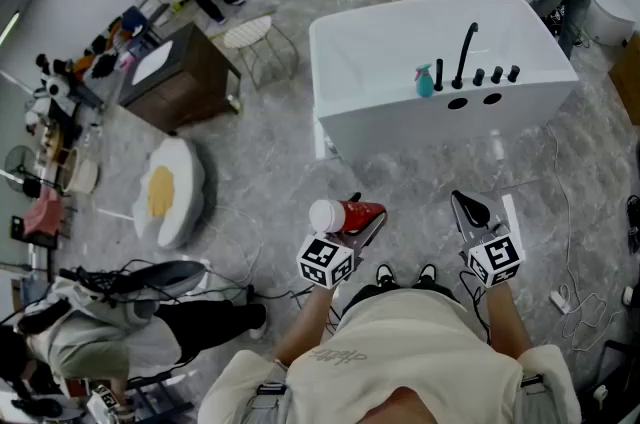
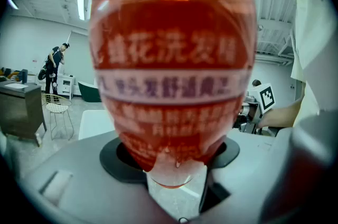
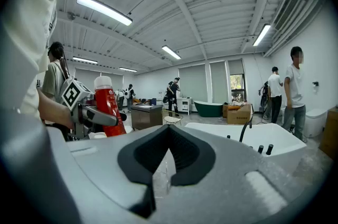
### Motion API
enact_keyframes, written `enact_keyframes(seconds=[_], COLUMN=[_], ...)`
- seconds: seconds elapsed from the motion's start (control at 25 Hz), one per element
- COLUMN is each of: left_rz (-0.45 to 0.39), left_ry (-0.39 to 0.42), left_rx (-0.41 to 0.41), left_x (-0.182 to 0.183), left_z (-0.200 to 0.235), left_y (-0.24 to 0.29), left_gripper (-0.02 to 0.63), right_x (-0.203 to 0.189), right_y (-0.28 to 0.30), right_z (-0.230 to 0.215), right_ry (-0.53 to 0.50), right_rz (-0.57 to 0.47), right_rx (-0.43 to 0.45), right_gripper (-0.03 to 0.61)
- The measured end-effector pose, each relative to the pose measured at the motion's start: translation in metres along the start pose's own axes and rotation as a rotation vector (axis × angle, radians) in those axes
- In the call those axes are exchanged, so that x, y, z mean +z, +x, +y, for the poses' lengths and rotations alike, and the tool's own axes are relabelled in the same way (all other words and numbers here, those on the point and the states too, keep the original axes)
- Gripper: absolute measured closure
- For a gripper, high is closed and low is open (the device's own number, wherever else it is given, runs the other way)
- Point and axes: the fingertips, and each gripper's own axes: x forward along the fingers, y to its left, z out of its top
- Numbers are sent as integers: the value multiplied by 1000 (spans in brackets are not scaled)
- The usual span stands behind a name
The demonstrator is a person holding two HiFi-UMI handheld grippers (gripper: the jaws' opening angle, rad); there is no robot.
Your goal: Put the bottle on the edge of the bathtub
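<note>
Sensibly, the left gripper (image 1: 352, 224), clamped on the upright red bottle (image 1: 360, 211) in the air well short of the bathtub (image 1: 372, 102), should carry it to the near edge's bare stretch beside the spray bottle (image 1: 425, 81) and seat its base flat before releasing.

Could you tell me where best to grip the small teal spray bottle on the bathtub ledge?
Probably grip the spray bottle round its body, below the trigger head, from the near side: it stands upright and the black tap crowds its right.
</note>
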Motion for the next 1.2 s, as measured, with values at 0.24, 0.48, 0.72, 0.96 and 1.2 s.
enact_keyframes(seconds=[0.24,0.48,0.72,0.96,1.2], left_rz=[8,13,9,55,82], left_ry=[0,6,6,-13,-32], left_rx=[8,-16,-52,-51,-46], left_x=[-9,-17,-18,-38,-39], left_z=[8,17,29,41,54], left_y=[-3,-2,-9,-9,6], left_gripper=[311,311,311,311,311], right_x=[2,-4,-8,-26,-28], right_y=[0,3,7,9,28], right_z=[0,6,20,33,25], right_ry=[-11,-24,-23,5,14], right_rz=[-13,4,45,89,105], right_rx=[-21,-47,-90,-109,-83], right_gripper=[578,578,577,577,577])
